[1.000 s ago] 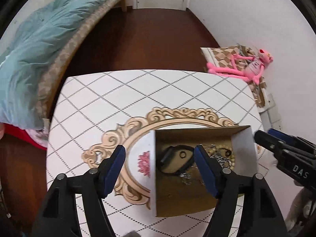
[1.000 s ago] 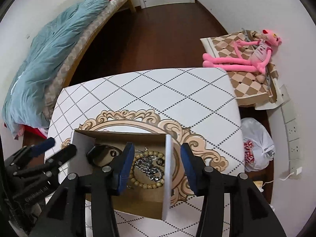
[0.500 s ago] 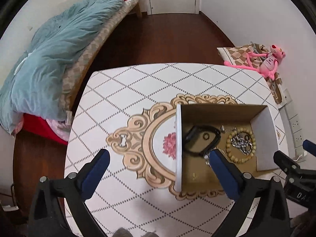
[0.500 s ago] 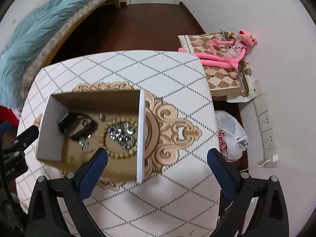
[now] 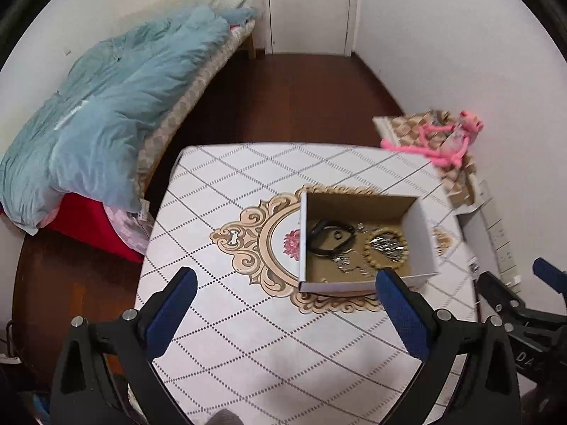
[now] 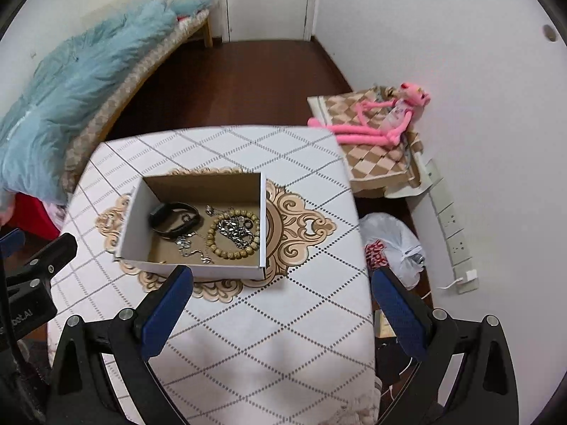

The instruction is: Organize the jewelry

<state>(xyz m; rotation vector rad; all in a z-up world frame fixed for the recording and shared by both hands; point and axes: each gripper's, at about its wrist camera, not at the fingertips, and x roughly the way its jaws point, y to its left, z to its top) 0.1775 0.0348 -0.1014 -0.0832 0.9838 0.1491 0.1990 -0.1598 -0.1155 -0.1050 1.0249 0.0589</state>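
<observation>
While both grippers hang over the table, the scene reads as follows, every place given relative to the cardboard box.

Cardboard box [image 6: 198, 226]: open-topped, white outside, sitting on the ornate gold medallion printed on the tablecloth [image 6: 283, 318].
Black band [image 6: 173, 219]: inside the box, at its left end in the right wrist view.
Bead bracelet [image 6: 234, 235]: inside the box, toward its right wall, ringed around a heap of silver chain [image 6: 235, 230].
Thin silver chain [image 6: 189, 244]: loose on the box floor, between the black band and the beads.
Left gripper [image 5: 281, 294]: jaws spread wide with nothing between them; its right blue pad stands in front of the box's near wall, apart from it.
Right gripper [image 6: 280, 290]: jaws also spread wide and empty, in front of the box's near right corner.
Pink plush toy [image 6: 382, 120]: beyond the box to the right, lying on a checkered cushion off the table.
Blue quilt [image 5: 106, 106]: on a bed well to the left of the box.
White plastic bag [image 6: 393, 244]: on the floor right of the box, past the table edge.
</observation>
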